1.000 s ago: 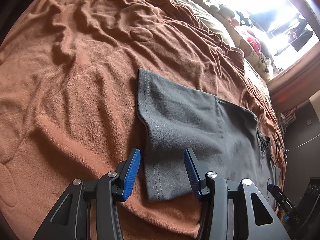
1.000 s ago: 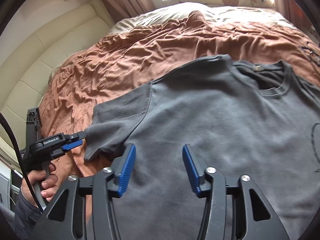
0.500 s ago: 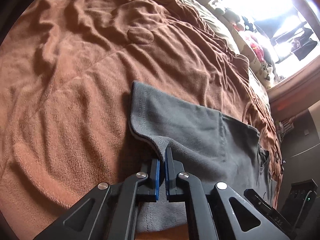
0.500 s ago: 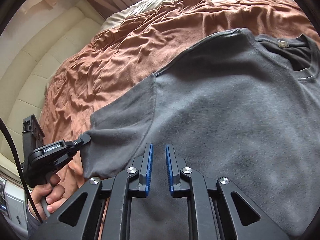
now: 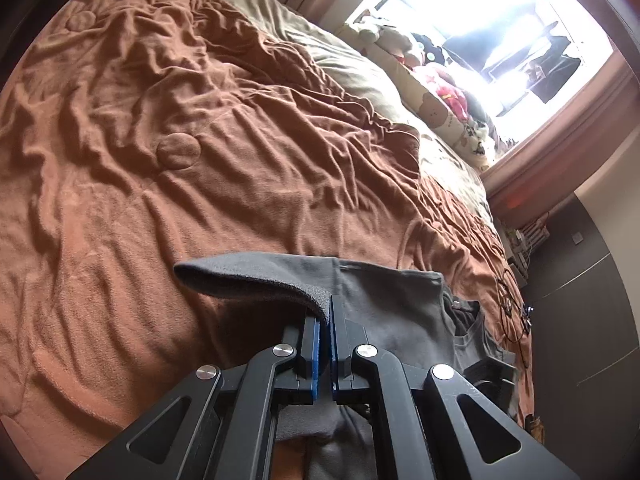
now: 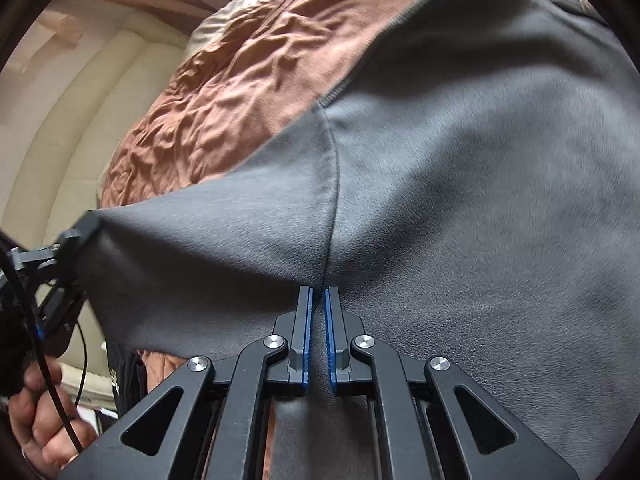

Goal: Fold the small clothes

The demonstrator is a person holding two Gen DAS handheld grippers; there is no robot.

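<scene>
A dark grey T-shirt point(image 5: 384, 300) lies on a brown blanket point(image 5: 200, 152). My left gripper point(image 5: 325, 312) is shut on the hem of its sleeve and holds that edge lifted off the blanket. My right gripper point(image 6: 319, 294) is shut on the T-shirt point(image 6: 460, 168) at the sleeve seam near the armpit, and the cloth rises in a tent to it. The left gripper also shows in the right wrist view point(image 6: 76, 236), at the sleeve's far left end. The collar point(image 5: 466, 320) lies to the right.
The wrinkled blanket covers the bed. A beige duvet point(image 5: 332, 56) and soft toys point(image 5: 436, 108) lie by the bright window. A cream padded headboard point(image 6: 80, 120) stands at the left. A dark wardrobe point(image 5: 580, 320) and cables point(image 5: 512, 304) are at the right.
Both grippers, open a second ago, closed on the shirt. Since then they have lifted the sleeve and the seam area up off the blanket.
</scene>
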